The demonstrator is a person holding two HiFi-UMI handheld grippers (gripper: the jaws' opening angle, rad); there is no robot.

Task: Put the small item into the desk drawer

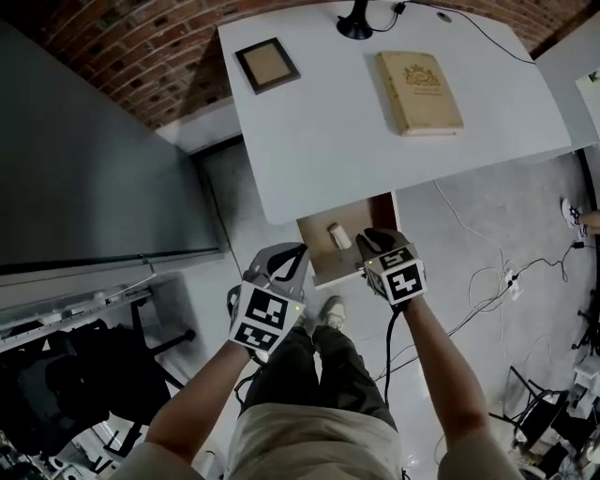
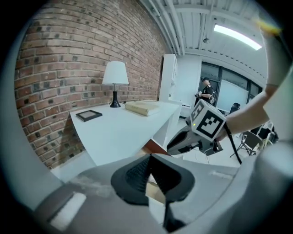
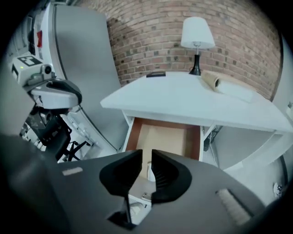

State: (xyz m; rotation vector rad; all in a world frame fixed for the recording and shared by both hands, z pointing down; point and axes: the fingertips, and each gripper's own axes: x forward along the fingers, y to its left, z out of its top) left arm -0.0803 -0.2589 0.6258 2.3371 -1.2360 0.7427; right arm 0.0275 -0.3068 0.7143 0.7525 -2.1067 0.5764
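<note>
under the front edge of the white rectangular desk (image 1: pixel 328 141): open wooden drawer with a pale brown floor (image 1: pixel 317 248); lying on that floor, near the desk's front edge, a small whitish cylindrical item (image 1: pixel 337 235), touched by neither gripper;
over the drawer's right front corner: right gripper (image 1: pixel 374 241), jaws parted by a narrow gap and pressing on nothing; in the right gripper view the item (image 3: pixel 147 170) shows through the gap, beyond the jaws;
off the drawer's left front corner, above the grey floor: left gripper (image 1: pixel 300 251), jaws closed tip to tip, nothing between them;
near the desk's back left corner: dark square picture frame (image 1: pixel 267 64), lying flat;
toward the desk's right edge: tan hardback book (image 1: pixel 419 92), lying flat;
at the desk's back edge: black round lamp base (image 1: pixel 354 24); the left gripper view shows its white shade (image 2: pixel 115 73).
</note>
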